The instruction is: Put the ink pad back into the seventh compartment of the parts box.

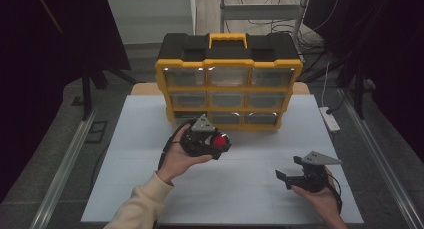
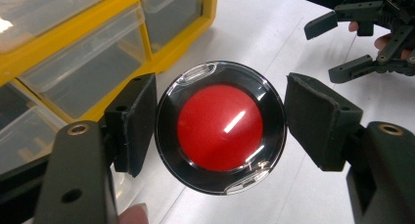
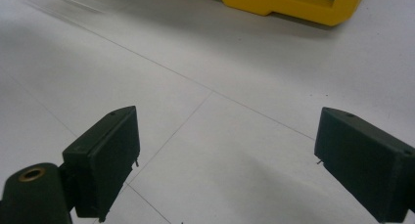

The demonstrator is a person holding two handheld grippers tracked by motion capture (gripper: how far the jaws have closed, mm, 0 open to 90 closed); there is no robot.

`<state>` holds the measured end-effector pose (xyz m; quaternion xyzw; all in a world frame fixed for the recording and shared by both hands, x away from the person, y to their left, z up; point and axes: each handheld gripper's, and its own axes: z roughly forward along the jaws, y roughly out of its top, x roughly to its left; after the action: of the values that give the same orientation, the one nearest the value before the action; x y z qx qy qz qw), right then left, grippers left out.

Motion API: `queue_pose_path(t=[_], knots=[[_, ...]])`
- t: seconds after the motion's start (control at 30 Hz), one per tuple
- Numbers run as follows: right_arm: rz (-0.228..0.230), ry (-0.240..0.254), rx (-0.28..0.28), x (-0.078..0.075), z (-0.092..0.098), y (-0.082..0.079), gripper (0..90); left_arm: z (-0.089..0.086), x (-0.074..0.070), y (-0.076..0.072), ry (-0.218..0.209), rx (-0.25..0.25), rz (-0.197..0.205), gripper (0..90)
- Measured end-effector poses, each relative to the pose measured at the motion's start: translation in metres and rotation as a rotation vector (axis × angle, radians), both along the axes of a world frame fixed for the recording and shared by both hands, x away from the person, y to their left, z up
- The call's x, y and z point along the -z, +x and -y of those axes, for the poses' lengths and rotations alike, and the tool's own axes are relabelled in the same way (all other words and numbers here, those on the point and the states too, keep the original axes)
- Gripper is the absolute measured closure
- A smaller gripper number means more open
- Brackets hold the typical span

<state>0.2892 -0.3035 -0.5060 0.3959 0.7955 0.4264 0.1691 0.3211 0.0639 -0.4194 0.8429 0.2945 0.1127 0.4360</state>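
In front of the yellow drawer organizer (image 1: pixel 229 84), the left gripper (image 1: pixel 212 141) holds a red disc (image 1: pixel 219 140); its own view shows the jaws pinching only the rounded rim (it might squirt out), while the right gripper (image 3: pixel 225 165) gapes empty.

Light: dim room, dark surround | brightest: white table surface (image 1: pixel 150 139) | glare: white streak on round red disc in clear glossy case (image 2: pixel 220 127) | shadows: soft | blur: yellow plastic drawer cabinet (image 3: pixel 293 4) out of focus, far table smeared
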Motion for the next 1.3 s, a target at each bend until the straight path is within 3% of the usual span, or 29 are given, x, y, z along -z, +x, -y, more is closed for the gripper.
queue_pose_path(t=[0.77, 1.3], knots=[[-0.003, -0.006, -0.003, 0.001, -0.001, 0.0, 9.9, -0.029, -0.014, 0.011, -0.056, -0.086, 0.013, 30.8], [-0.005, -0.002, -0.008, 0.001, -0.001, 0.001, 9.8, -0.042, -0.018, 0.015, -0.063, -0.12, 0.018, 30.8]])
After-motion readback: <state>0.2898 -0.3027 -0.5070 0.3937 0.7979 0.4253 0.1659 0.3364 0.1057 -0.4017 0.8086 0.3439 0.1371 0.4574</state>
